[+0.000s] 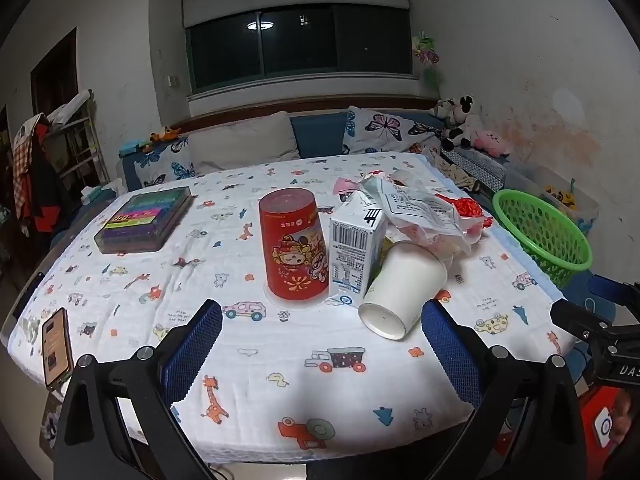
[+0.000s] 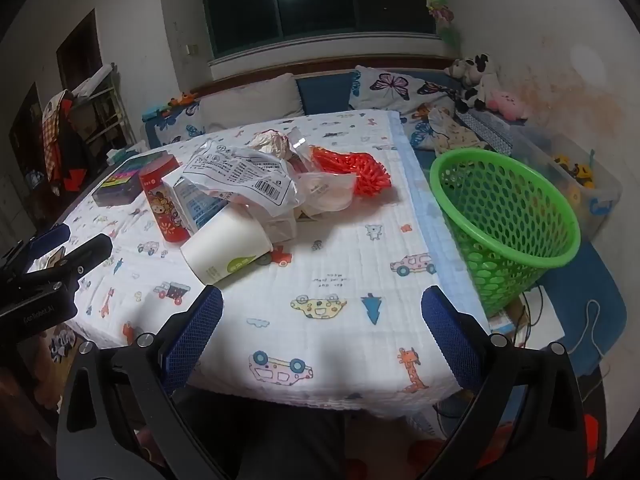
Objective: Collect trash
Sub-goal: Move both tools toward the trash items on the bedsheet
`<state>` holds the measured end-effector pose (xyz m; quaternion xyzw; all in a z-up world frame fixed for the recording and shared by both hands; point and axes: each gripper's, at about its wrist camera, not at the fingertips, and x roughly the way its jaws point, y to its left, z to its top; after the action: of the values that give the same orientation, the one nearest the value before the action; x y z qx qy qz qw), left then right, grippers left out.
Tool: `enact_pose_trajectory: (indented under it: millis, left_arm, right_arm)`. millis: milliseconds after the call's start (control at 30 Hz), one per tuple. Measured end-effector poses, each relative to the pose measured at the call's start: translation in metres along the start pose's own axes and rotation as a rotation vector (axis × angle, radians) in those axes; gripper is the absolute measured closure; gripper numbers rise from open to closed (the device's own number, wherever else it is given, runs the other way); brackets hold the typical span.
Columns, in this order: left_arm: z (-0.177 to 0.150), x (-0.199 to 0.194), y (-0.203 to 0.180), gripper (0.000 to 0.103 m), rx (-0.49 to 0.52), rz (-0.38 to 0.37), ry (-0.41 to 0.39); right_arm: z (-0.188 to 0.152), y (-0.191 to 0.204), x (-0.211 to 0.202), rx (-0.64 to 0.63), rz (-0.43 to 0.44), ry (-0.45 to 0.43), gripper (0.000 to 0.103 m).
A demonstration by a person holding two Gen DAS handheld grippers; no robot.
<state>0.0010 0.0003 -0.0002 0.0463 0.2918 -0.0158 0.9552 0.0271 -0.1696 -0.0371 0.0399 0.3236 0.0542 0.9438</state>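
A pile of trash lies mid-table: a white paper cup [image 1: 402,288] on its side, a white milk carton [image 1: 354,250], an upside-down red cartoon cup [image 1: 292,246], a clear printed plastic bag [image 1: 420,204] and red netting [image 1: 466,206]. The cup [image 2: 228,246], carton [image 2: 196,204], red cup [image 2: 162,204], bag [image 2: 244,174] and netting [image 2: 356,170] also show in the right wrist view. A green mesh basket [image 2: 504,220] stands off the table's right edge. My left gripper [image 1: 322,344] is open, short of the white cup. My right gripper [image 2: 322,332] is open over the table's near right part.
A box of coloured items [image 1: 146,218] lies at the table's far left and a phone [image 1: 56,346] at its near left edge. The right gripper's body [image 1: 600,336] shows at the right. A sofa with cushions [image 1: 244,144] and soft toys stands behind the table.
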Motion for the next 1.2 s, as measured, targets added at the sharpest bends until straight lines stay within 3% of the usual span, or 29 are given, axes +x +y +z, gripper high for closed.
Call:
enact_pose_trajectory:
  millis: [1200]
  left_arm:
    - [-0.002, 0.012, 0.013, 0.006, -0.050, 0.023, 0.023]
  right_arm:
    - [0.000, -0.002, 0.010, 0.013, 0.011, 0.025, 0.004]
